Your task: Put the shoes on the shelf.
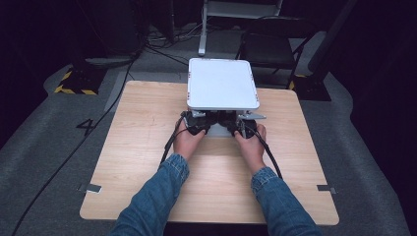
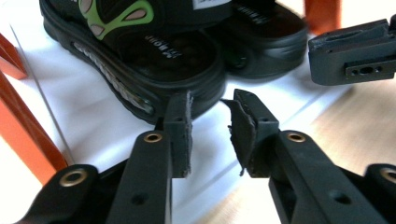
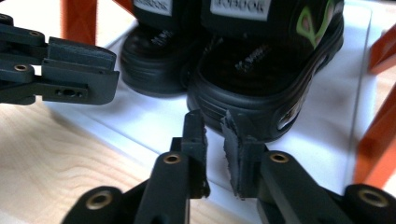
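Observation:
A pair of black sandals with green markings stands on the white lower board [image 2: 84, 116] of a small rack. In the left gripper view my left gripper [image 2: 211, 100] is open, its tips just short of the heel of the nearer sandal [image 2: 154, 65]; the second sandal [image 2: 266, 37] lies beside it. In the right gripper view my right gripper [image 3: 212, 119] is open by a narrow gap, with nothing in it, right at the heel of the other sandal [image 3: 261, 70]. In the high view both grippers [image 1: 196, 125] [image 1: 241, 127] sit side by side under the rack's white top [image 1: 222, 83].
The rack has orange legs [image 2: 23, 135] [image 3: 378, 140] at both sides of the sandals. It stands at the far middle of a wooden table [image 1: 147, 147]. Cables [image 1: 169, 142] trail from both grippers. A dark chair [image 1: 268, 46] stands beyond the table.

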`<state>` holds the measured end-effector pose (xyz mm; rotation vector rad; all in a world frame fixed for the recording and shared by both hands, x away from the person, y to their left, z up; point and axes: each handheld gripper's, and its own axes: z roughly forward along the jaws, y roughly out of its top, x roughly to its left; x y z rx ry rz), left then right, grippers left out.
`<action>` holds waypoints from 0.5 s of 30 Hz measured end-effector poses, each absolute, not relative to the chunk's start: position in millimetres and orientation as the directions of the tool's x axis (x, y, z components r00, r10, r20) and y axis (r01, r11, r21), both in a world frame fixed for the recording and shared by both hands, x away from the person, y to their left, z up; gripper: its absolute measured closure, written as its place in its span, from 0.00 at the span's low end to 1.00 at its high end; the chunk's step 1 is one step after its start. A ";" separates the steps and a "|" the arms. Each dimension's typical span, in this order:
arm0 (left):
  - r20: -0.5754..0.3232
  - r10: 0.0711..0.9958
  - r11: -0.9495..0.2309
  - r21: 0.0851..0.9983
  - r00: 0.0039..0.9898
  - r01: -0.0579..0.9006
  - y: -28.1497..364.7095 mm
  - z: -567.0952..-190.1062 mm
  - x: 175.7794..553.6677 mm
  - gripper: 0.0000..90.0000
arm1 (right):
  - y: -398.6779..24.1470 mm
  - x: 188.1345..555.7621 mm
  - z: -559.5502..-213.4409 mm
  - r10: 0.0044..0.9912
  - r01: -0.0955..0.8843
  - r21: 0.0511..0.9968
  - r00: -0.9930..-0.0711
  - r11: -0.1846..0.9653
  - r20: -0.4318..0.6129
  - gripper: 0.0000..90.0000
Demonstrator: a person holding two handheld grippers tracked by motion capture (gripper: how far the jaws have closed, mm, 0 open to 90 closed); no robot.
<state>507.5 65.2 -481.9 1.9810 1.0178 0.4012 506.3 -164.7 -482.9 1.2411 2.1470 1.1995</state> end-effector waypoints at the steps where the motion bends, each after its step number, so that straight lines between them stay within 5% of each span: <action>1: -0.111 0.788 -0.282 0.810 0.606 0.515 65.1 -480.6 503.1 0.74 | -166.6 501.5 -478.8 0.833 0.502 0.830 -0.546 0.242 0.088 0.84; 5: -0.184 0.752 -0.236 0.821 0.633 0.519 74.1 -470.8 485.1 0.73 | -175.7 485.7 -461.9 0.815 0.454 0.853 -0.577 0.257 0.061 0.78; 15: -0.084 0.700 -0.271 0.887 0.709 0.373 79.6 -409.0 421.3 0.64 | -192.1 447.3 -409.7 0.769 0.373 0.890 -0.638 0.264 0.039 0.62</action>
